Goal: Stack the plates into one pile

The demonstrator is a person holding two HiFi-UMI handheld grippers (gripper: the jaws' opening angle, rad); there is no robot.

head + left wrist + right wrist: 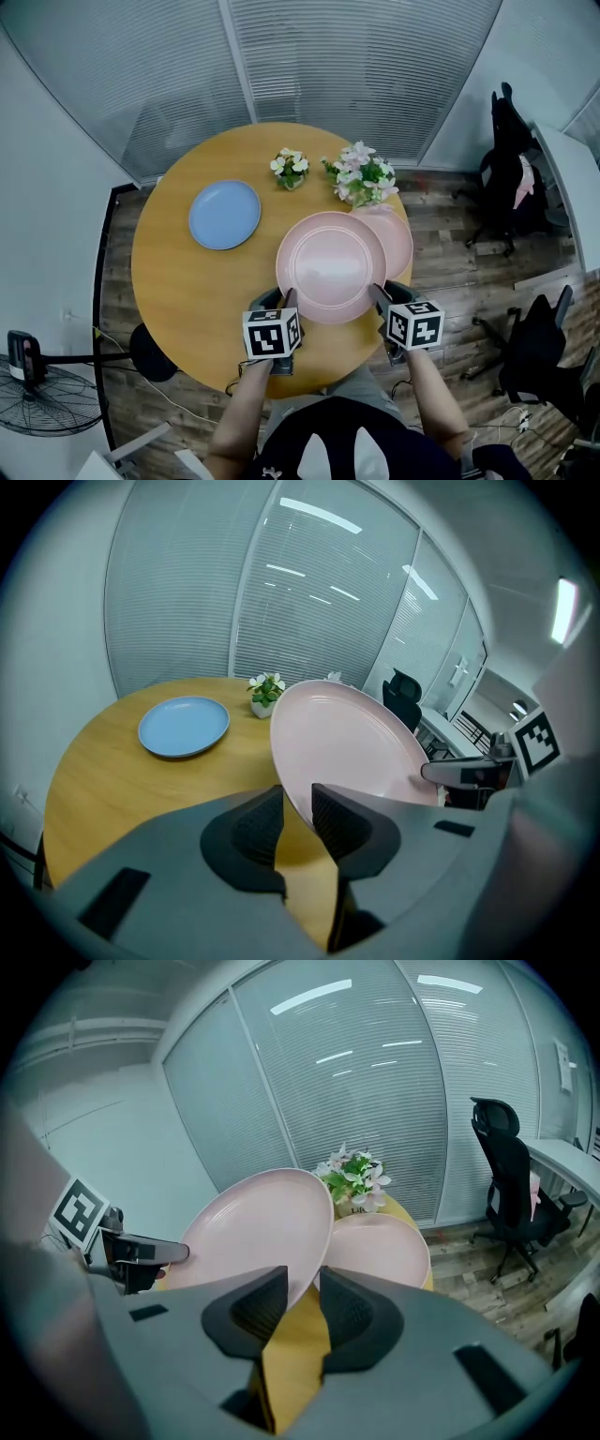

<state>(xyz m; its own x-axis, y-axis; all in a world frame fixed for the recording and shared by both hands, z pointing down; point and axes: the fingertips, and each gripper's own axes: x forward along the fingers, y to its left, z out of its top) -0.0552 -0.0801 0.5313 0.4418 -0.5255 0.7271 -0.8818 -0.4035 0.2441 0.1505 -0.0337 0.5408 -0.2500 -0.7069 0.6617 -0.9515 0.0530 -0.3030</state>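
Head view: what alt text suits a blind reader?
A person's left hand-held gripper and right hand-held gripper pinch the near rim of a large pink plate over a round wooden table, partly covering a second pink plate. A blue plate lies left; two flower pots stand beyond.

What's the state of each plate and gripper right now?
large pink plate: lifted off the table, gripped at near rim.
small pink plate: flat on table, partly beneath the large one.
blue plate: flat on table, unstacked.
left gripper: shut on large pink plate.
right gripper: shut on large pink plate.
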